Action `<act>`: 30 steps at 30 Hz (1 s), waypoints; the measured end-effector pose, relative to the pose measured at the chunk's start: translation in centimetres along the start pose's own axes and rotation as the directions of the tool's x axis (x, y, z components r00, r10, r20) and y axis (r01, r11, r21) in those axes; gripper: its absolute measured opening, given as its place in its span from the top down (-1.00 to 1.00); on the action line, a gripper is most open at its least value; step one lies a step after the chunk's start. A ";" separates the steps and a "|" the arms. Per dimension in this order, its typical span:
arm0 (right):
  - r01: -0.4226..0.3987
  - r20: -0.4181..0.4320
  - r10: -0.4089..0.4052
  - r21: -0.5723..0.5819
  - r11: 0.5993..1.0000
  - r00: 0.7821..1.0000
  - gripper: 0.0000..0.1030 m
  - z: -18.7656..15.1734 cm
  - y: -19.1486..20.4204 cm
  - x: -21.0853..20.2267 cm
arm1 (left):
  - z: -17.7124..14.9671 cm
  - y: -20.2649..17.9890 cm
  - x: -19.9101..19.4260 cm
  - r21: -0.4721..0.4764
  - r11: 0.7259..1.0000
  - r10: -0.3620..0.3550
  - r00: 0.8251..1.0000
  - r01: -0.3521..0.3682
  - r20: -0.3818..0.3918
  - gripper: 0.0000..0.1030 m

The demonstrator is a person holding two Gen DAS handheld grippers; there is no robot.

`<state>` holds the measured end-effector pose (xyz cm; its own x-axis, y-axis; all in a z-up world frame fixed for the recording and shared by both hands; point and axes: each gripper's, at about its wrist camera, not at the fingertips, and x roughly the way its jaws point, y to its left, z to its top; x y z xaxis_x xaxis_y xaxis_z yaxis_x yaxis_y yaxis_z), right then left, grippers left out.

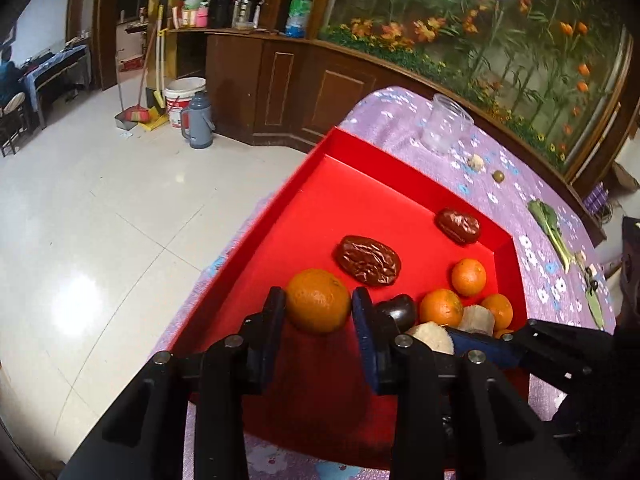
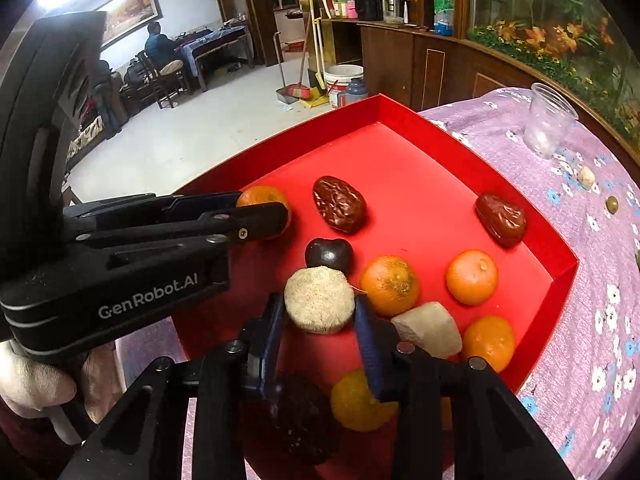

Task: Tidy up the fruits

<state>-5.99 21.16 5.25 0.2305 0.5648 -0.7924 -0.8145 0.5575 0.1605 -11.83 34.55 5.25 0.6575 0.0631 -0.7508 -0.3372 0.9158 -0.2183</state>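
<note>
A red tray [image 1: 360, 184] on the purple floral cloth holds the fruit. My left gripper [image 1: 318, 300] is shut on a large orange [image 1: 318, 312], with both pads against its sides; the right wrist view shows the same left gripper [image 2: 266, 204] on that orange [image 2: 260, 196]. My right gripper [image 2: 320, 310] is shut on a pale, fibrous round chunk [image 2: 320, 298], which also shows in the left wrist view [image 1: 432, 338]. Loose in the tray lie two wrinkled red dates [image 2: 339, 204] [image 2: 501, 219], three smaller oranges [image 2: 390, 285], a dark chestnut-like piece [image 2: 329, 255] and another pale chunk [image 2: 428, 330].
Beneath my right gripper sit a yellow-orange fruit [image 2: 356, 404] and a dark bumpy one [image 2: 304, 416]. On the cloth beyond the tray stand a clear plastic cup [image 2: 550, 120], a small pale bit [image 2: 587, 177], a green olive-like fruit [image 2: 612, 204] and a leafy stalk [image 1: 550, 232]. A wooden cabinet lies behind.
</note>
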 end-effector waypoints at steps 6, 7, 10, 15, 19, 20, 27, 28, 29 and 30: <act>-0.029 0.004 0.029 -0.014 0.999 1.000 0.24 1.0 1.1 0.6 | 0.1 0.1 -1.0 -0.004 1.000 0.014 0.999 -0.013 0.034 0.35; -0.029 0.004 0.029 -0.021 0.999 1.000 0.23 1.2 1.3 0.7 | 0.2 0.0 -1.1 -0.001 1.000 0.019 0.999 -0.019 0.037 0.35; -0.037 -0.002 0.037 -0.043 0.998 0.999 0.23 1.3 2.0 0.9 | 0.1 -0.4 -1.6 0.014 0.999 0.047 0.998 -0.048 0.051 0.32; -0.038 0.036 0.039 -0.020 0.999 0.999 0.01 0.3 1.1 -1.4 | -0.1 -1.3 -2.3 0.043 0.993 0.110 0.990 -0.114 0.086 -0.14; 0.024 0.085 -0.025 0.011 1.000 0.996 -0.10 -1.2 -0.9 -4.4 | -0.7 -2.8 -2.9 0.094 0.981 0.157 0.980 -0.168 0.119 -0.28; 0.037 0.093 -0.040 0.031 0.999 0.995 -0.11 -1.7 -1.6 -5.0 | -0.8 -3.3 -3.1 0.106 0.979 0.162 0.979 -0.175 0.124 -0.29; 0.088 0.124 -0.112 0.189 0.978 0.986 -0.16 -5.8 -5.4 -8.5 | -2.2 -7.1 -3.5 0.190 0.964 0.161 0.978 -0.183 0.130 -0.39; 0.099 0.126 -0.126 0.198 0.975 0.984 -0.17 -6.3 -5.6 -8.9 | -2.3 -7.5 -3.5 0.198 0.963 0.160 0.979 -0.183 0.130 -0.40; 0.109 0.128 -0.137 0.207 0.972 0.982 -0.19 -6.7 -5.8 -9.2 | -2.6 -8.2 -3.6 0.210 0.960 0.159 0.978 -0.184 0.131 -0.41; 0.114 0.130 -0.145 0.216 0.970 0.981 -0.21 -7.1 -6.0 -9.6 | -2.8 -8.6 -3.7 0.218 0.958 0.160 0.978 -0.186 0.132 -0.44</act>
<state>-7.10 8.08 7.68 0.4132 0.5527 -0.7237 -0.6487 0.7364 0.1921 -13.20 25.31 8.16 0.6783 0.2602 -0.6872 -0.2984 0.9521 0.0660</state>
